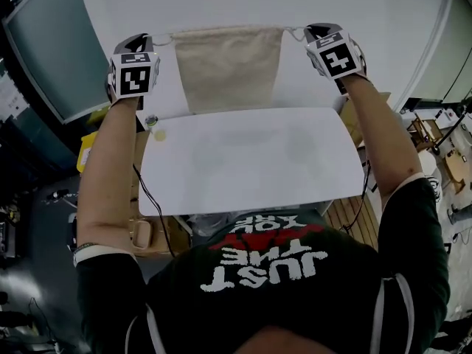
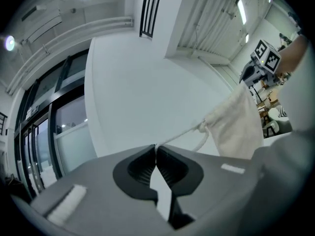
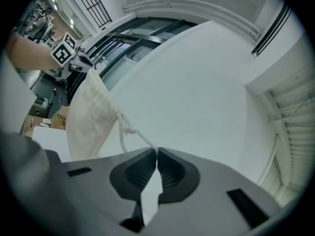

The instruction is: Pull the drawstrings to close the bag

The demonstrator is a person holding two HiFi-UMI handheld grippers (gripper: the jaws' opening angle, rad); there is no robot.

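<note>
A cream cloth bag [image 1: 228,66] hangs in the air between my two grippers, above the far edge of the white table [image 1: 243,168]. My left gripper [image 1: 151,41] is shut on the left drawstring [image 2: 179,134], which runs taut from its tips [image 2: 156,147] to the bag's gathered mouth [image 2: 206,126]. On the other side, my right gripper [image 1: 308,34] is shut on the right drawstring [image 3: 140,137], stretched from its tips [image 3: 157,152] to the bag [image 3: 93,114]. Both grippers point about level, facing each other across the bag.
A small yellow-green object [image 1: 159,134] and a dark round piece [image 1: 151,120] lie at the table's left far corner. A white wall [image 1: 243,6] stands behind the bag. Boxes and furniture [image 1: 435,135] crowd the floor at right, and a cable [image 1: 151,205] hangs off the table's left edge.
</note>
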